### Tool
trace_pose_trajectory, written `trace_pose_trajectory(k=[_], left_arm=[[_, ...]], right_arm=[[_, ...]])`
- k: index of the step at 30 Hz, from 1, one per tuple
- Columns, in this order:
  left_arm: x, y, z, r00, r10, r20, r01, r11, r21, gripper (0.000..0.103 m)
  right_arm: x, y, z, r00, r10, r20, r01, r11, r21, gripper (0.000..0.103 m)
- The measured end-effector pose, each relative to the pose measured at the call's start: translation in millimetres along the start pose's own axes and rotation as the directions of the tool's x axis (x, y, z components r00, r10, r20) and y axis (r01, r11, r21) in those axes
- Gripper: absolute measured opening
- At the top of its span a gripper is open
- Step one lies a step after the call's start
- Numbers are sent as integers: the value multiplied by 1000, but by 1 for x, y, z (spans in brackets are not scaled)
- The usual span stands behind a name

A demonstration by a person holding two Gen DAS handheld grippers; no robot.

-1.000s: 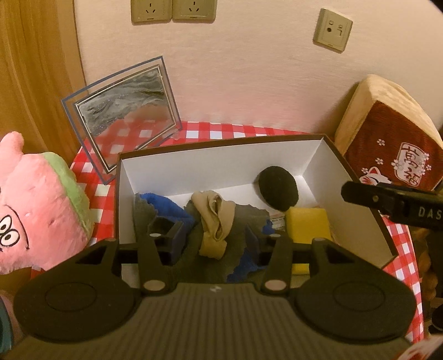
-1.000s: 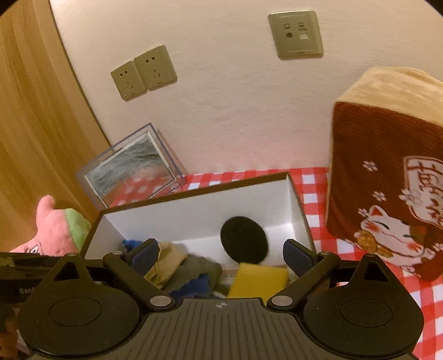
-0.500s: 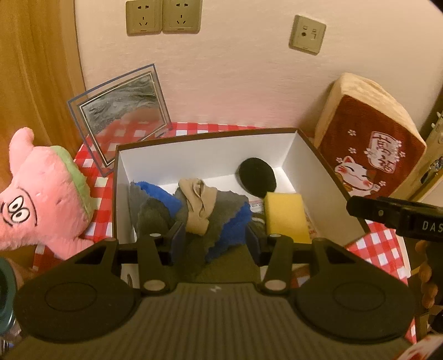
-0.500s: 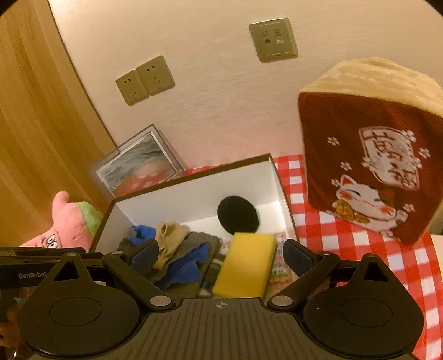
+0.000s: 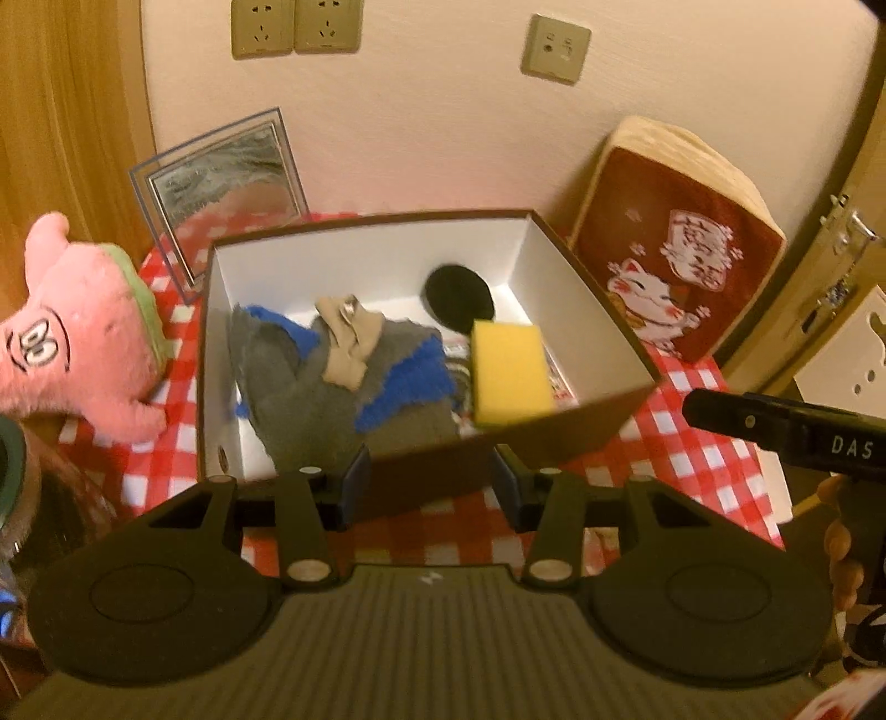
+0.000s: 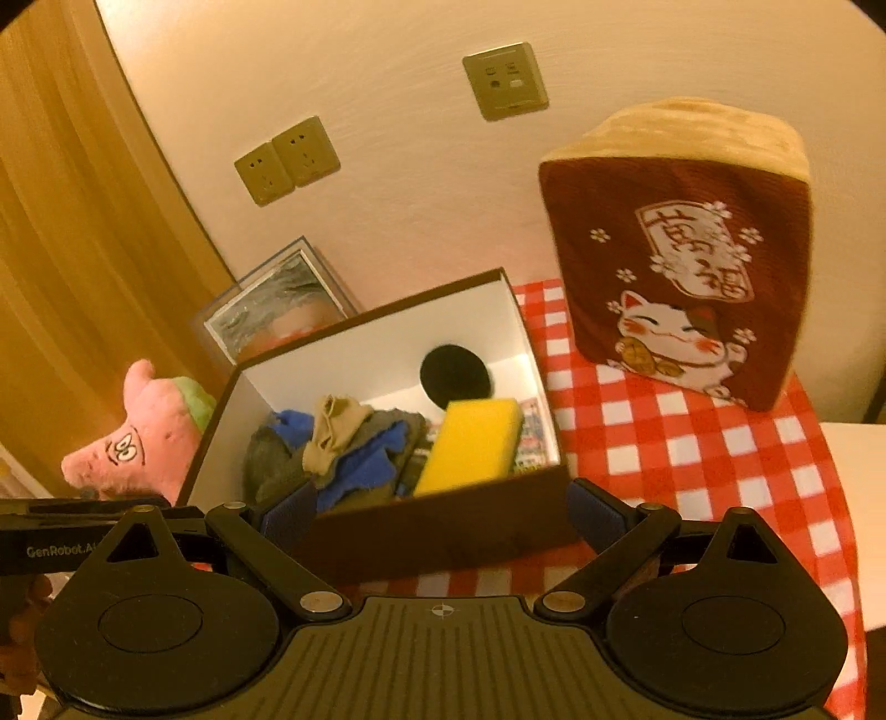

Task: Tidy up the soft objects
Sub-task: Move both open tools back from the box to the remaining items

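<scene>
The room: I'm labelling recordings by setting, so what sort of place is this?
Probably a home room: a small table under a red checked tablecloth, a pink plush toy, a lucky-cat cushion and wall sockets.

— A home, most likely?
— Yes: red checked tablecloth (image 6: 664, 443), pink plush toy (image 5: 77, 332), cat cushion (image 6: 675, 255), picture frame (image 5: 221, 183).
— Anything more?
— Wall sockets (image 6: 288, 160) on plain plaster, wooden panel (image 6: 72, 221) beside.
</scene>
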State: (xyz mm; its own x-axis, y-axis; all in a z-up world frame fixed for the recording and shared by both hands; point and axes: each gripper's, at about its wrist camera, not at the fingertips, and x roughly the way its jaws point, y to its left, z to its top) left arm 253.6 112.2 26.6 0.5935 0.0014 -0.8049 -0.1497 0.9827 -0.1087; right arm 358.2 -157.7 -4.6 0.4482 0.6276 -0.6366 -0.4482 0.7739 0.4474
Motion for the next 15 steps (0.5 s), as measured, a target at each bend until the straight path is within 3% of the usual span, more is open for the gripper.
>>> trace_pose_trajectory(k=[15], left_arm=[[-6,-29,-54,995,-34,-92,36,999,20,45]], right_arm=[[-39,-20,-55,997,-54,-56,56,997,48,96]])
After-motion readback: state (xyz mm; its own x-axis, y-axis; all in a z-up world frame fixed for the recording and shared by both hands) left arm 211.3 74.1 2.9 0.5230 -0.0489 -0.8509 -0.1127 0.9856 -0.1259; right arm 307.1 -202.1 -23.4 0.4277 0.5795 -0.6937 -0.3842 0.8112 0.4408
